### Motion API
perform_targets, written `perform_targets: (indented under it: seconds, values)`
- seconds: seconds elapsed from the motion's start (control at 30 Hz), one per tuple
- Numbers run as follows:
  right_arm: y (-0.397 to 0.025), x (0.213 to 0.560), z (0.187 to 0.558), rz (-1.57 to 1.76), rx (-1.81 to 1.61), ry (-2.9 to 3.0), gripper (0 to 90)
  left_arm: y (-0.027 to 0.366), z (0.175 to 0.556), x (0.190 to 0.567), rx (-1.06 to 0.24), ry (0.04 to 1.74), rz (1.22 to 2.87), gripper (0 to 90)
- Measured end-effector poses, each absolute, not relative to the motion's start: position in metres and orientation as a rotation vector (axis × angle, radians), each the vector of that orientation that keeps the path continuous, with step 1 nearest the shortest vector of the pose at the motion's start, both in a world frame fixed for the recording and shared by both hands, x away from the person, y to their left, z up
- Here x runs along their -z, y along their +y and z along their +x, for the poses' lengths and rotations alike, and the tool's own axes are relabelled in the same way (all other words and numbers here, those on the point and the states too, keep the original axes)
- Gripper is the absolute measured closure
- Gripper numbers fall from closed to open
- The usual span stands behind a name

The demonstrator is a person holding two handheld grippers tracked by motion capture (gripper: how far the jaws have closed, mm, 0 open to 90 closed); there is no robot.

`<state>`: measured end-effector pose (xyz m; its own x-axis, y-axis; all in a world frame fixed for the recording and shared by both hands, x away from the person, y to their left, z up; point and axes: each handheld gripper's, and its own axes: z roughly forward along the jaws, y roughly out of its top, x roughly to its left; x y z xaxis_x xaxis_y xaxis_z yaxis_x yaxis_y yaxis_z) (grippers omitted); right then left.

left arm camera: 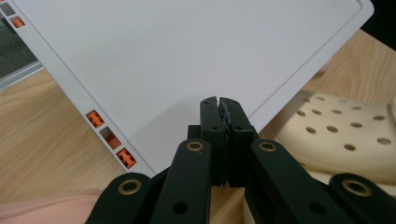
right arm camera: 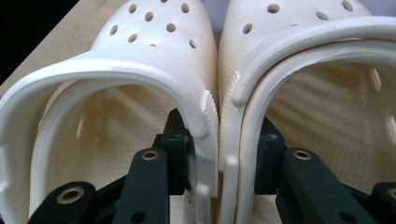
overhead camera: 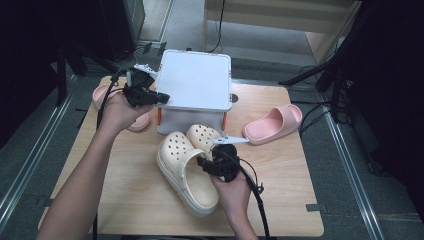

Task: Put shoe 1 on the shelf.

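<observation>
At the left of the wooden surface [overhead camera: 125, 200], the grey box lid [overhead camera: 196, 80] is met at its edge by the left hand-held gripper [overhead camera: 161, 98], jaws pressed together. Right of it, in front of the box, two cream clogs [overhead camera: 186, 167] are clamped together at their inner walls by the right hand-held gripper [overhead camera: 204, 163].

Matt cream foam clogs [right arm camera: 154, 70], smooth white plastic lid [left arm camera: 187, 51], pale wood-grain table [overhead camera: 280, 165]

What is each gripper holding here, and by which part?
Right gripper: pair of cream perforated foam clogs, pinched together by adjoining inner walls. Left gripper: jaws shut, holding nothing.
</observation>
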<state>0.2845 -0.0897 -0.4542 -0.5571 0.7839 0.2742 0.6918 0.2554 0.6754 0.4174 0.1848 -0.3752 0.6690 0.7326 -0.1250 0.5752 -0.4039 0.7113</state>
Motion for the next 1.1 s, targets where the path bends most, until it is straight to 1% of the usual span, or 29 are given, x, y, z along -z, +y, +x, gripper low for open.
perform_targets:
  seconds: [0.13, 0.2, 0.23, 0.3, 0.5, 0.67, 1.1]
  values:
    - [-0.084, 0.448, 0.298, 1.403, -1.161, 2.373, 66.0, 0.184, 0.418, 0.375, -0.259, 1.001, 2.123, 88.9]
    - [-0.079, 0.448, 0.316, 1.409, -1.127, 2.344, 66.0, 0.185, 0.418, 0.375, -0.258, 1.005, 2.122, 88.9]
    - [-0.079, 0.448, 0.316, 1.409, -1.127, 2.344, 66.0, 0.185, 0.418, 0.375, -0.258, 1.005, 2.122, 88.9]
    - [-0.073, 0.451, 0.331, 1.418, -1.103, 2.323, 66.0, 0.185, 0.419, 0.375, -0.254, 1.005, 2.123, 88.8]
    - [-0.061, 0.46, 0.352, 1.439, -1.091, 2.277, 65.9, 0.185, 0.418, 0.375, -0.261, 1.004, 2.121, 88.9]
    - [-0.057, 0.467, 0.361, 1.447, -1.106, 2.239, 65.7, 0.185, 0.418, 0.376, -0.257, 1.003, 2.12, 88.8]
    - [-0.043, 0.479, 0.368, 1.462, -1.099, 2.17, 65.6, 0.185, 0.418, 0.376, -0.259, 1.002, 2.116, 88.8]
